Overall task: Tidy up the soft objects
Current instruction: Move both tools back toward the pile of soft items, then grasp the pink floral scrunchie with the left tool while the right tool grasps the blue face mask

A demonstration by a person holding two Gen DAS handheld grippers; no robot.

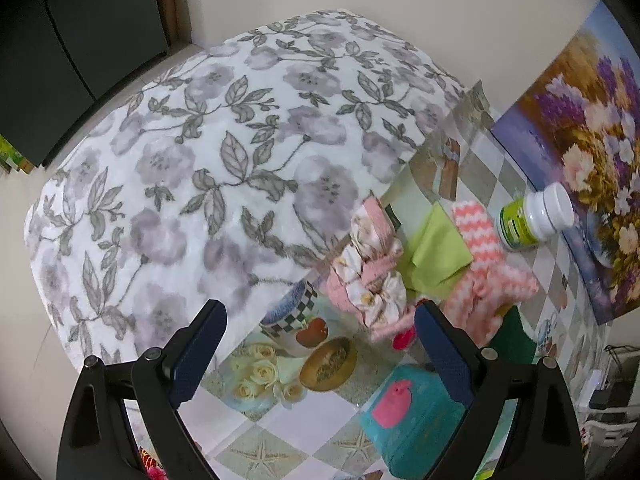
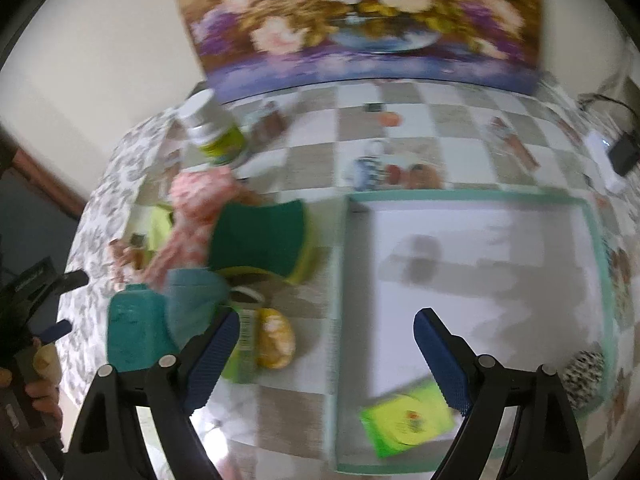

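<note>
A heap of soft things lies on the checked tablecloth: a pink floral cloth bundle [image 1: 372, 272], a lime cloth [image 1: 436, 248], a pink zigzag cloth [image 1: 488, 264] [image 2: 192, 216], a teal pouch with a pink patch [image 1: 412, 412] [image 2: 136, 332], and a green sponge on a yellow base [image 2: 260, 236]. Beside the heap lies a yellow sponge-like lump [image 2: 276, 336]. My left gripper [image 1: 320, 308] hangs open above the table, just in front of the bundle and holding nothing. My right gripper [image 2: 328, 314] is open and empty over the left rim of a white tray [image 2: 472, 240].
A large folded floral blanket [image 1: 200, 140] fills the table's left side. A white bottle [image 1: 536, 220] [image 2: 212, 128] lies by a flower painting [image 1: 592, 140] [image 2: 360, 20] leaning on the wall. The tray holds a green packet [image 2: 408, 416]; a black-and-white ball [image 2: 584, 372] sits at its right rim.
</note>
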